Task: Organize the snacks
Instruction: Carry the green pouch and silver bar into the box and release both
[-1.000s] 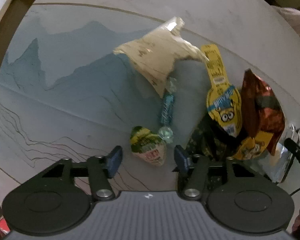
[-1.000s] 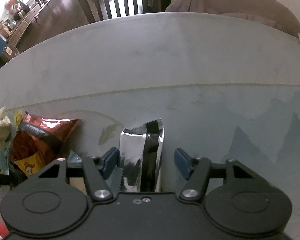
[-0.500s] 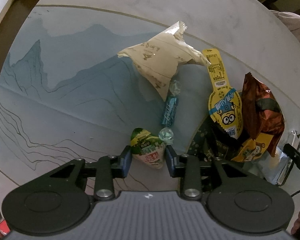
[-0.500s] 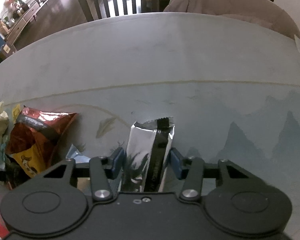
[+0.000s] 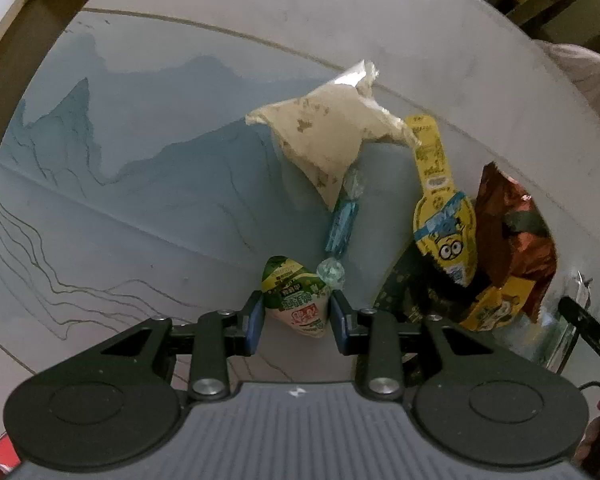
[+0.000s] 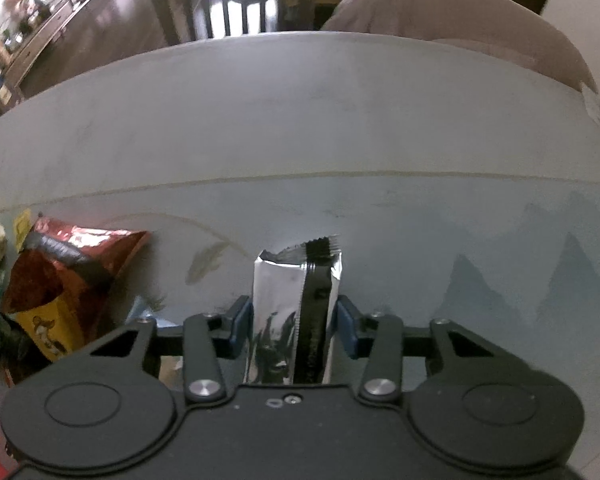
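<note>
My left gripper is shut on a small green and white snack packet, low over the tablecloth. Ahead lie a blue twist-wrapped candy, a cream packet, a yellow cartoon packet and a red-brown foil bag. My right gripper is shut on a silver packet with a black stripe, held upright between the pads. The red-brown bag also shows in the right wrist view, at the left.
The round table carries a pale blue cloth with mountain outlines. A dark packet lies under the yellow one. A wooden chair and a beige cushion stand past the table's far edge.
Both grippers have closed: the left onto the green and white packet, the right onto the silver packet. The silver packet now stands straighter and more centred between the pads.
</note>
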The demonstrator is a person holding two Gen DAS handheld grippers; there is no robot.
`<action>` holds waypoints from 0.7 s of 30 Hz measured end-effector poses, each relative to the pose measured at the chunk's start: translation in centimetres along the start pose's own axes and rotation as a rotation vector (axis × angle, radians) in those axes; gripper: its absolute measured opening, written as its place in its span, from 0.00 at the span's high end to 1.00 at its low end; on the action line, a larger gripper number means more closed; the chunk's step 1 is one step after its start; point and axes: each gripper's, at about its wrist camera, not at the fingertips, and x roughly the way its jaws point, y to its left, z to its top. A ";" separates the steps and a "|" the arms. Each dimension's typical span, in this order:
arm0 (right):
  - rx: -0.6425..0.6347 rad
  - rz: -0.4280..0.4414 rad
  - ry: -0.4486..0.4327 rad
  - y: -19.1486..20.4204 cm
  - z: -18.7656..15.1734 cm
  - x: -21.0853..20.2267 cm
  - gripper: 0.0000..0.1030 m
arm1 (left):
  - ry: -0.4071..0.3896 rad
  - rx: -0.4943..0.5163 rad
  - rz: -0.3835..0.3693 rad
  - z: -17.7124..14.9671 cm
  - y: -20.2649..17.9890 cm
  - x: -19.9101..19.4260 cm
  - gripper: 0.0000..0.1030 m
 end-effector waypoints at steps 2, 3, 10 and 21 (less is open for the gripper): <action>0.013 0.002 -0.018 -0.6 -0.3 -0.8 0.58 | -0.022 0.003 -0.015 -0.3 0.1 -0.5 0.67; 0.019 0.000 -0.031 -1.0 -0.4 -1.4 0.58 | -0.031 0.007 -0.019 -0.4 0.1 -0.8 0.67; 0.048 0.048 -0.088 -2.5 -2.0 -5.8 0.59 | -0.105 0.031 -0.062 -1.4 -0.4 -4.2 0.67; 0.033 0.106 -0.215 -1.8 -5.7 -15.4 0.61 | -0.202 0.154 -0.148 -5.3 -0.6 -10.8 0.67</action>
